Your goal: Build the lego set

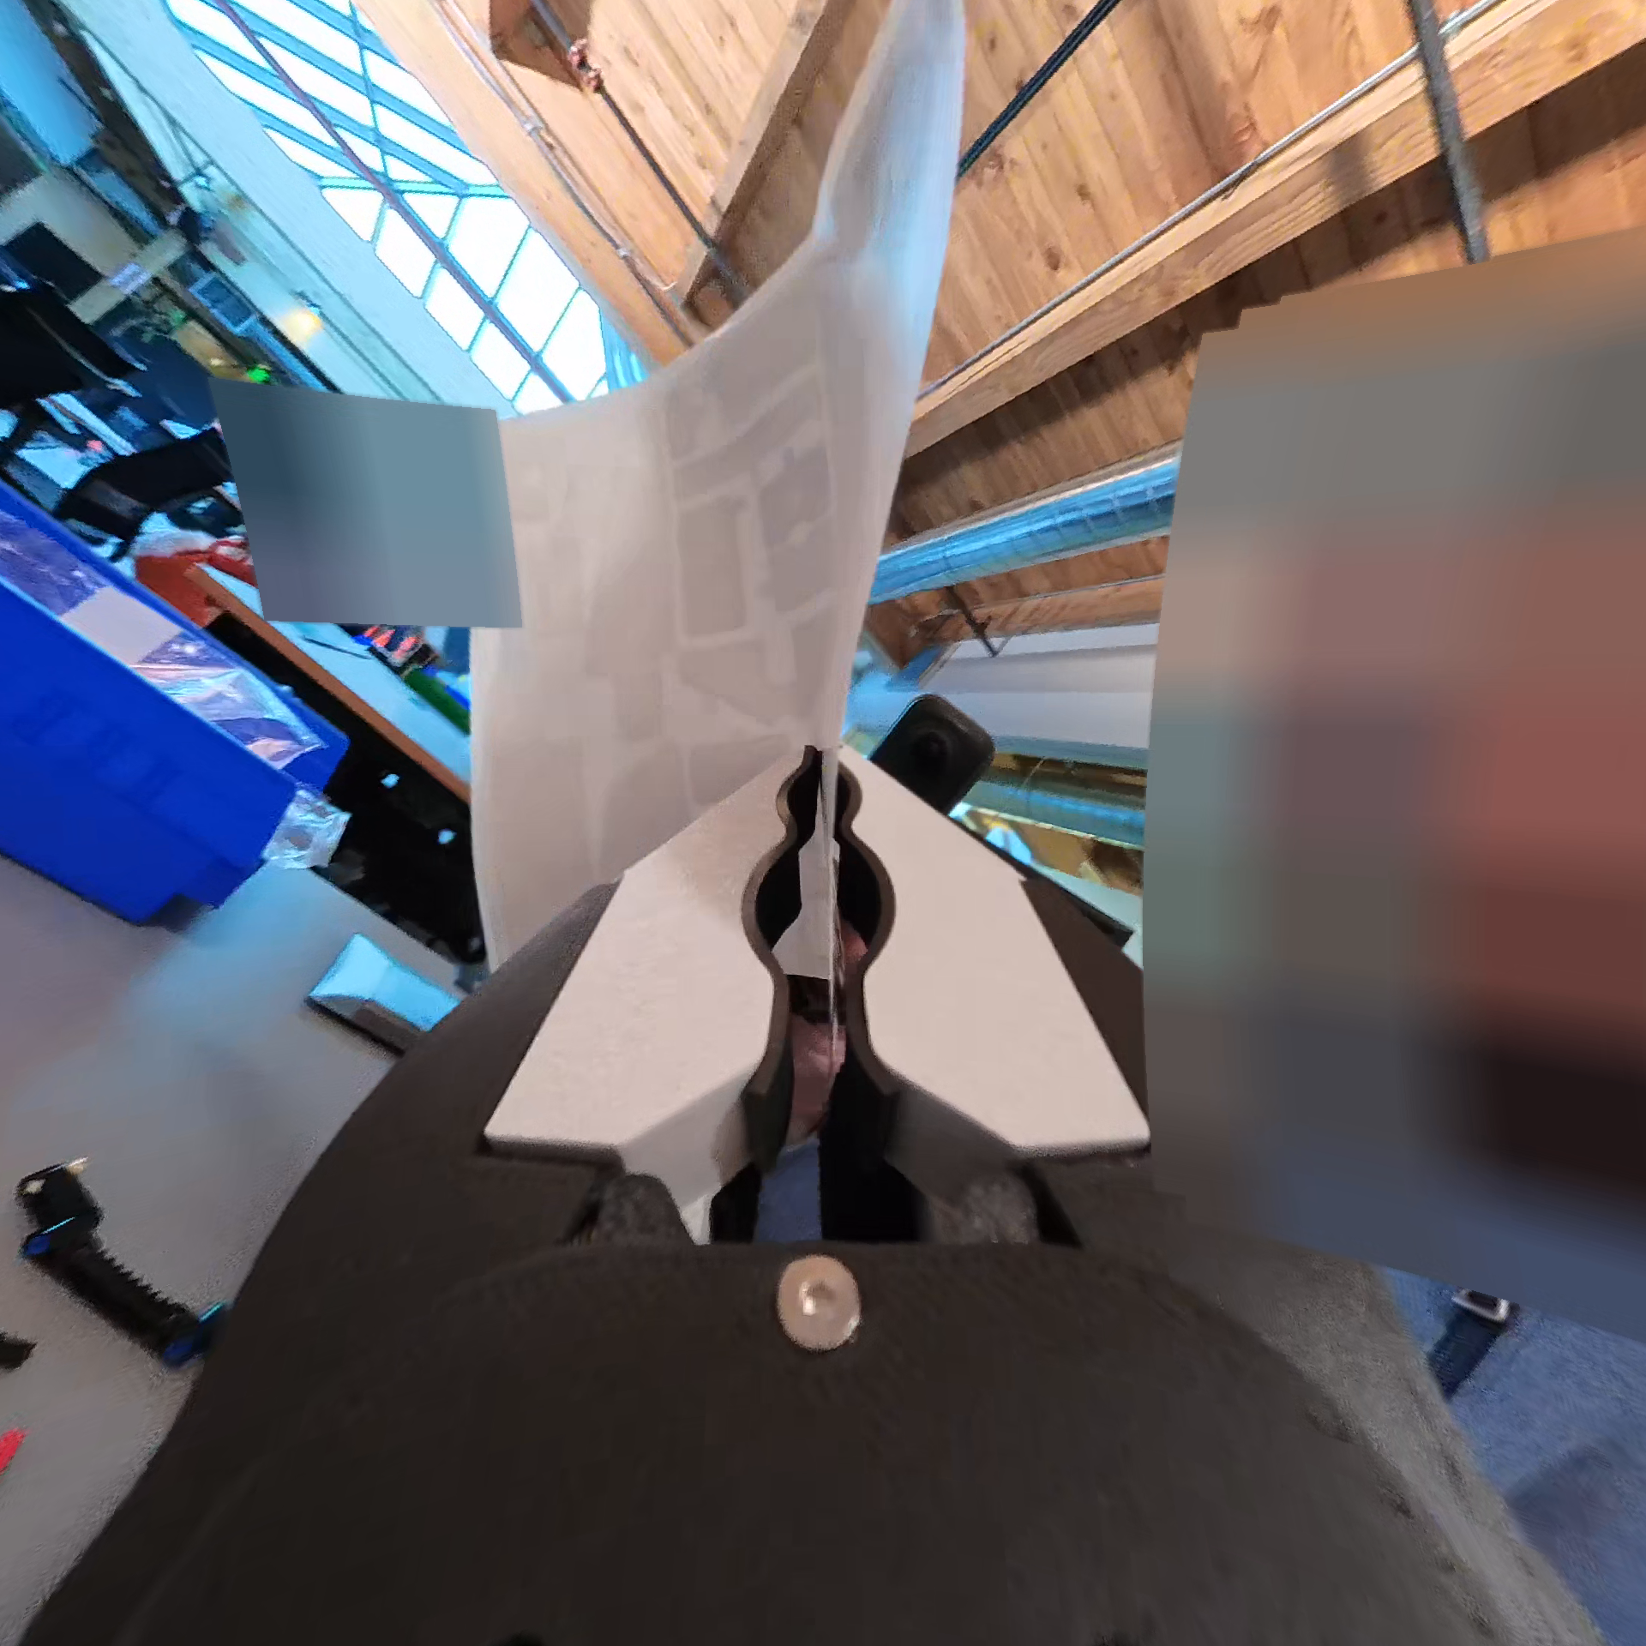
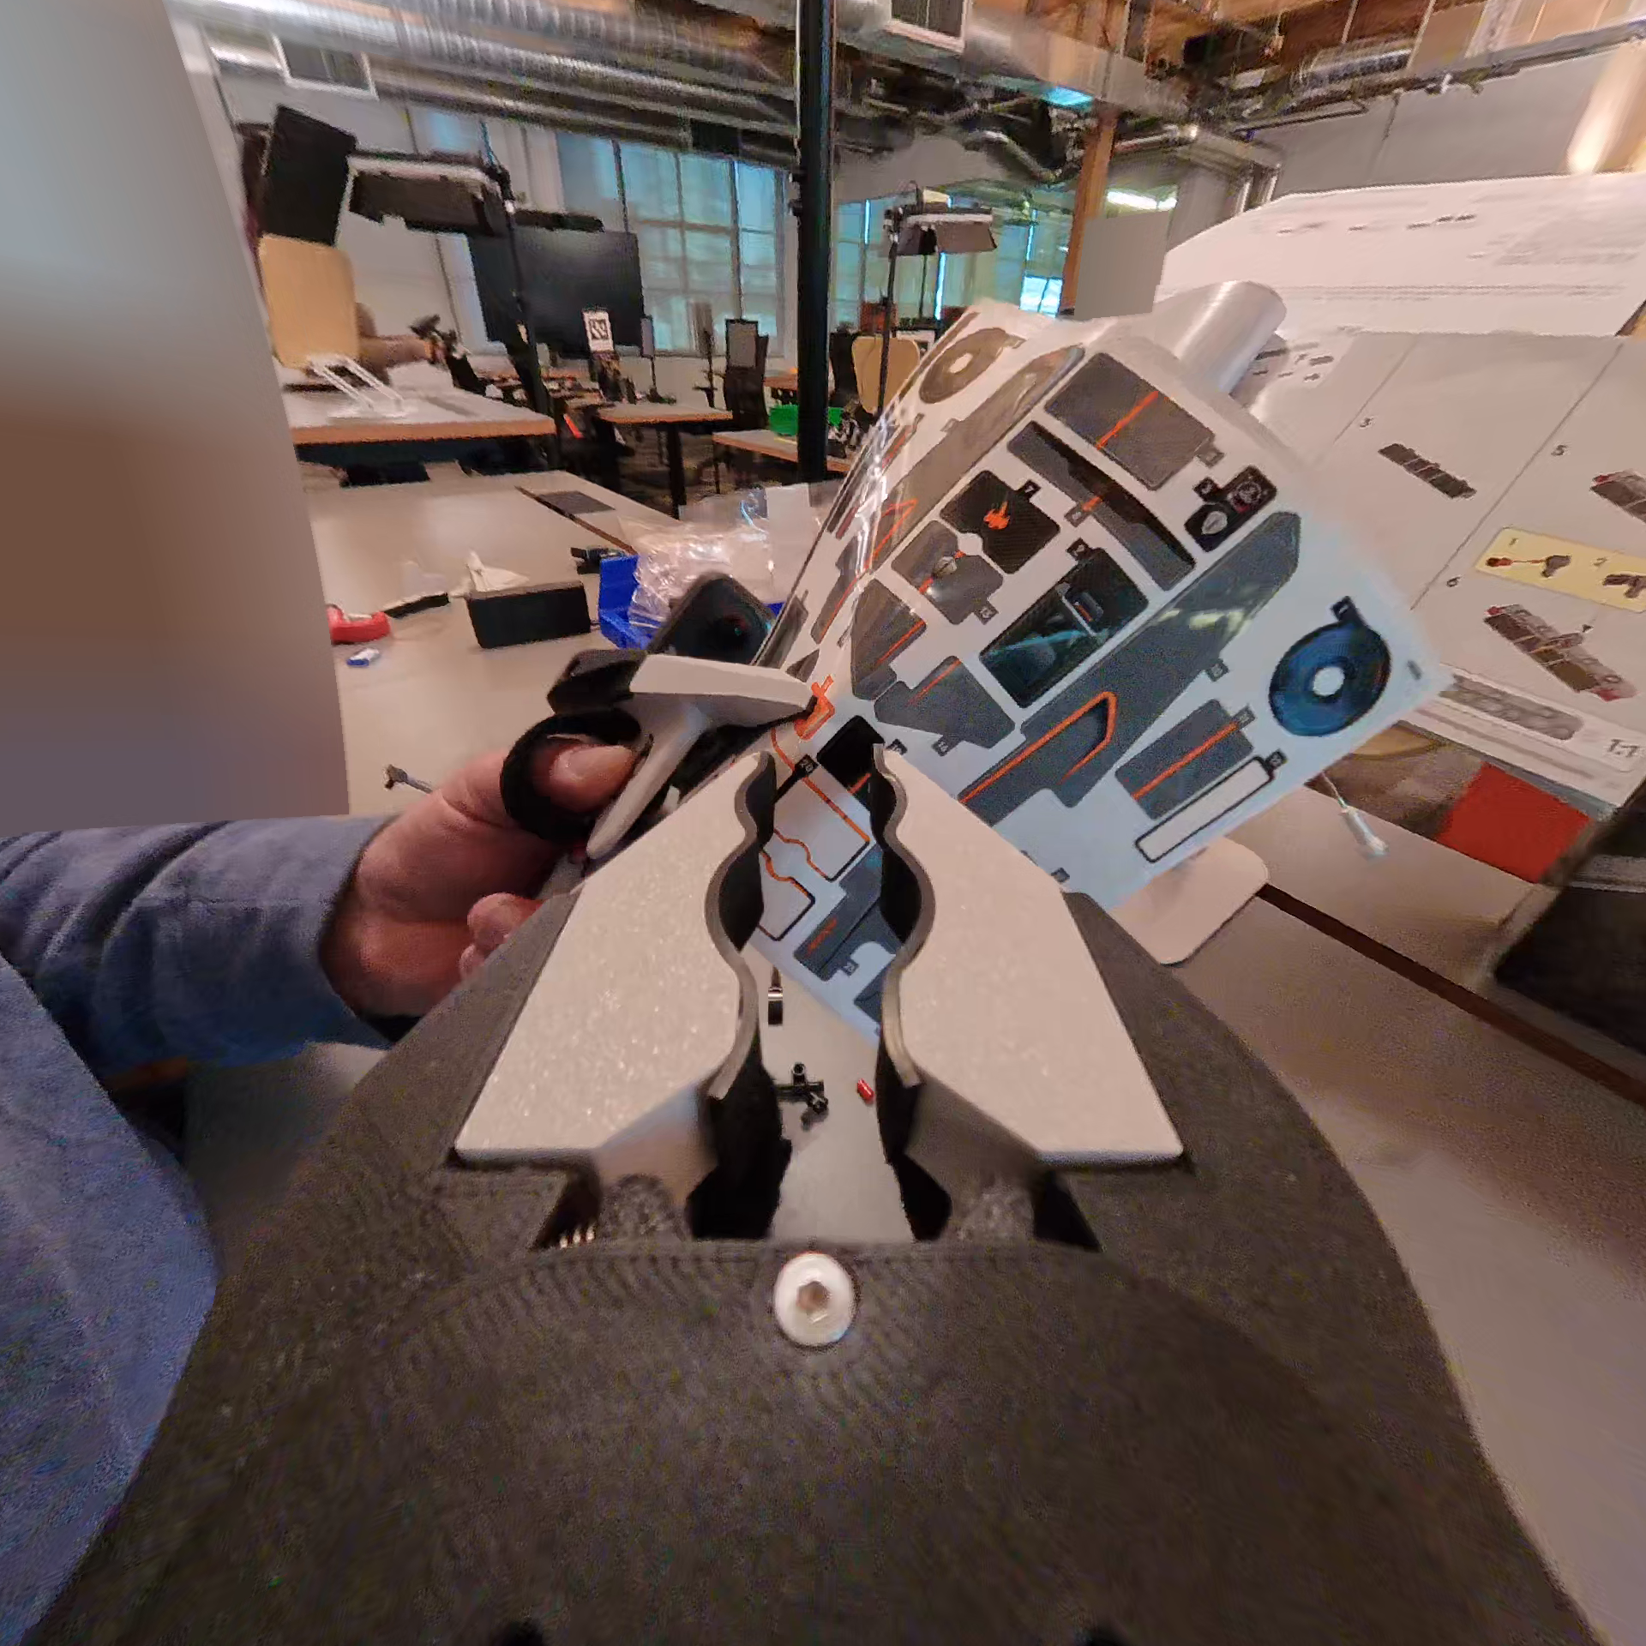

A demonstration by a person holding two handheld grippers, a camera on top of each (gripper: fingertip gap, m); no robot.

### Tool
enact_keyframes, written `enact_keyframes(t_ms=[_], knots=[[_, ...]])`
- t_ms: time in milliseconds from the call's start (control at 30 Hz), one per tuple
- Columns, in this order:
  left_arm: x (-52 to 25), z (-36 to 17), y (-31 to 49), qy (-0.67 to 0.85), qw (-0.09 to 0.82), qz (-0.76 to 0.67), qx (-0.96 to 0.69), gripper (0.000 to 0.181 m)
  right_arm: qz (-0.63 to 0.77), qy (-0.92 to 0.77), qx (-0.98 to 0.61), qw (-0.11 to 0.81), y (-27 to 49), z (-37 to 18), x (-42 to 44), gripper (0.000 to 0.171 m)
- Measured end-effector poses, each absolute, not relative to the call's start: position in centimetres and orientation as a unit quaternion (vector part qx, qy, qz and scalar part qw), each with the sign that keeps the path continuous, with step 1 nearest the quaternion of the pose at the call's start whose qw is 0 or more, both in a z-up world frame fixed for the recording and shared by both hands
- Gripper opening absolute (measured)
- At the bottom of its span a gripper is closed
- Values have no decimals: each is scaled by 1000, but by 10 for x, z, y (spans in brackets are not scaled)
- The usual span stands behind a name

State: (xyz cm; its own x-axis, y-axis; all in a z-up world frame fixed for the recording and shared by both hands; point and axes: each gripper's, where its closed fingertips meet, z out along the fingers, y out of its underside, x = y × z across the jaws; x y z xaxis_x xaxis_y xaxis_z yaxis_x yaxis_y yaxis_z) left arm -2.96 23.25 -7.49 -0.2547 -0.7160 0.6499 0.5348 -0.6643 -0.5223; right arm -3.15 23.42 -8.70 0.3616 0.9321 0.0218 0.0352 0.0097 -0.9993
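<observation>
My left gripper (image 1: 819,768) is shut on the edge of a sticker sheet (image 1: 677,570), which is held up in the air with its white back toward this camera. The right wrist view shows the sheet's printed face (image 2: 1069,623), with dark grey, orange and blue stickers. There my left gripper (image 2: 802,704), held by a hand (image 2: 445,873), pinches the sheet's left edge. My right gripper (image 2: 819,766) is open just below it. The sheet's lower corner shows in the gap between its fingers, unclamped.
An open instruction booklet (image 2: 1470,445) leans on a white stand (image 2: 1193,900) at the right. Small black (image 2: 806,1091) and red (image 2: 864,1088) pieces lie on the grey table beneath. A blue bin (image 1: 116,739) and a black toothed part (image 1: 98,1265) sit to the left.
</observation>
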Motion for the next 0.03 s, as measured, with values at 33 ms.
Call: enact_keyframes(t_ms=[33], knots=[[-30,-75,233,94,394,-793,-456,0,388,-412,-587,579,234,-88,-32,18]])
